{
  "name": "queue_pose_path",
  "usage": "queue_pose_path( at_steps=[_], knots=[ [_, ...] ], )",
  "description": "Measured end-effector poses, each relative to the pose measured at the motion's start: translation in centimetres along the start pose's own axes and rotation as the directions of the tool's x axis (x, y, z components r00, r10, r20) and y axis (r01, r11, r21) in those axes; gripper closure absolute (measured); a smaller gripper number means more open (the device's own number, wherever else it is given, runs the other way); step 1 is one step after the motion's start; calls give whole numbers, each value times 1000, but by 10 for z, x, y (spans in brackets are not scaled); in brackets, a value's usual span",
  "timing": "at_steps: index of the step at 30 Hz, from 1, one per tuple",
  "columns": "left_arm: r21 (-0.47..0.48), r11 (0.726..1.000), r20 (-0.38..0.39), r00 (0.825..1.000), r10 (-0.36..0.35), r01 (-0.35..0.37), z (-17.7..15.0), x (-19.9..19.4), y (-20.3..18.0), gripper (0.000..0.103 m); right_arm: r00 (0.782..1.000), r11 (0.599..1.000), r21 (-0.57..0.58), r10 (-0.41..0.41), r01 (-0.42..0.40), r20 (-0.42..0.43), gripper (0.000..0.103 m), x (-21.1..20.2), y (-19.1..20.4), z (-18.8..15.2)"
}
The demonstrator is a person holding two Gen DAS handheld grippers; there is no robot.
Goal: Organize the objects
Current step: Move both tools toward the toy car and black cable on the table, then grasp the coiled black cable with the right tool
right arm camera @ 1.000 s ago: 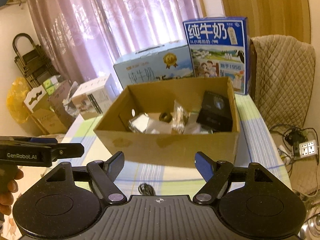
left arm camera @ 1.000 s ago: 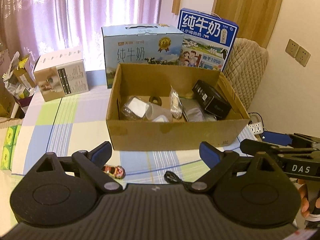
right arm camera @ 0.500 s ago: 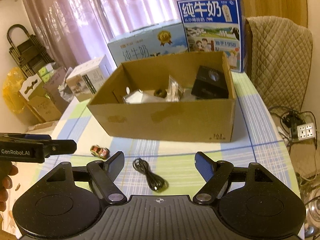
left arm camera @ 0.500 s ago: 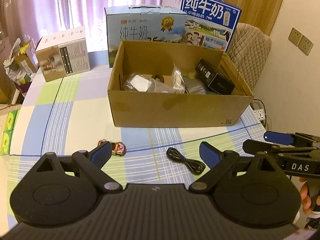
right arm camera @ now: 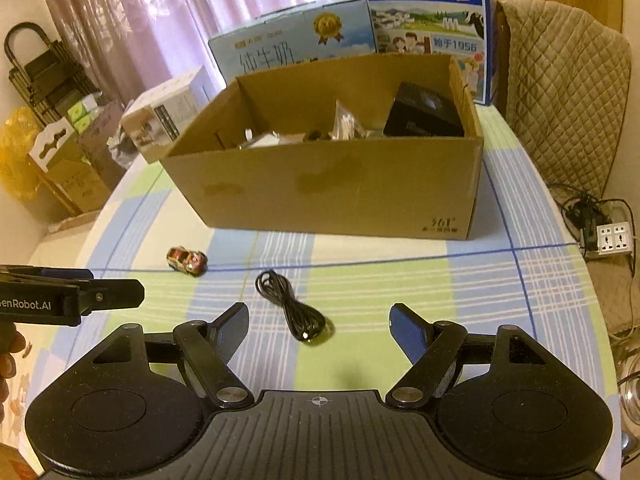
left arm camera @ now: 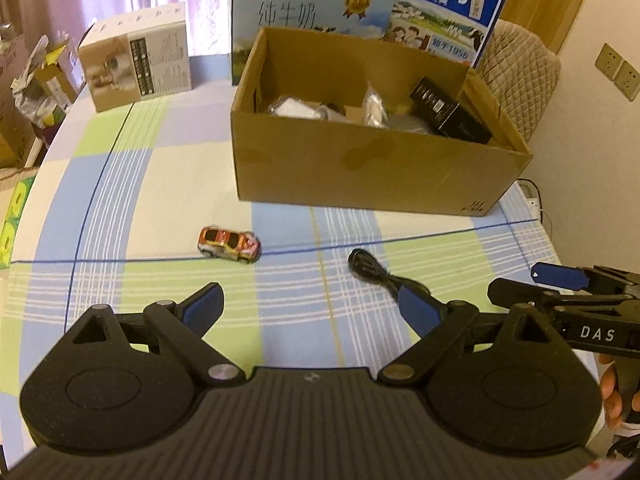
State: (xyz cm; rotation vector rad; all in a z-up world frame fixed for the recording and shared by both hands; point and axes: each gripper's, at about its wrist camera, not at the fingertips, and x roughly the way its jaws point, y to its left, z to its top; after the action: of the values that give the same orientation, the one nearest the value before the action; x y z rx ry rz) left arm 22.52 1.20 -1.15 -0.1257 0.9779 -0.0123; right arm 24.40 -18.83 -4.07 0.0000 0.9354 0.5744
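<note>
Left wrist view: left gripper (left arm camera: 310,304) hung above the checked tablecloth (left arm camera: 120,184), jaws spread wide, nothing between them. Toy car (left arm camera: 229,241) lay on the cloth ahead, near the cardboard box (left arm camera: 360,168). Coiled black cable (left arm camera: 370,270) lay right of the car, its near end hidden behind the right finger. Black carton (left arm camera: 450,116) and plastic-wrapped items sat inside the box. Right gripper (left arm camera: 560,280) showed at the right edge.

Right wrist view: right gripper (right arm camera: 320,320) was held over the cloth, jaws wide apart and empty. Cable (right arm camera: 290,306) lay just ahead between the fingers; car (right arm camera: 187,260) farther left. Two milk cartons (right arm camera: 428,8) stood behind the box (right arm camera: 340,196).
</note>
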Motion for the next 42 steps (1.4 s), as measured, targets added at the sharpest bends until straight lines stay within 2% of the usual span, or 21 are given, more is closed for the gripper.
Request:
queue_pose_path(
  at_steps=[13, 25, 30, 42],
  knots=[
    [-13, 999, -42, 998, 37, -38, -18, 19, 10, 8, 998, 999, -44, -5, 2, -56, 28, 27, 5, -17],
    [-39, 998, -91, 995, 42, -45, -32, 40, 19, 8, 998, 984, -180, -8, -3, -62, 30, 58, 16, -23],
    [-49, 998, -101, 994, 41, -47, -34, 47, 23, 8, 998, 968, -249, 7, -21, -58, 41, 73, 23, -21],
    [-33, 997, -85, 994, 73, -76, -30, 61, 31, 8, 998, 915, -403, -15, -8, -54, 57, 109, 35, -17]
  ],
)
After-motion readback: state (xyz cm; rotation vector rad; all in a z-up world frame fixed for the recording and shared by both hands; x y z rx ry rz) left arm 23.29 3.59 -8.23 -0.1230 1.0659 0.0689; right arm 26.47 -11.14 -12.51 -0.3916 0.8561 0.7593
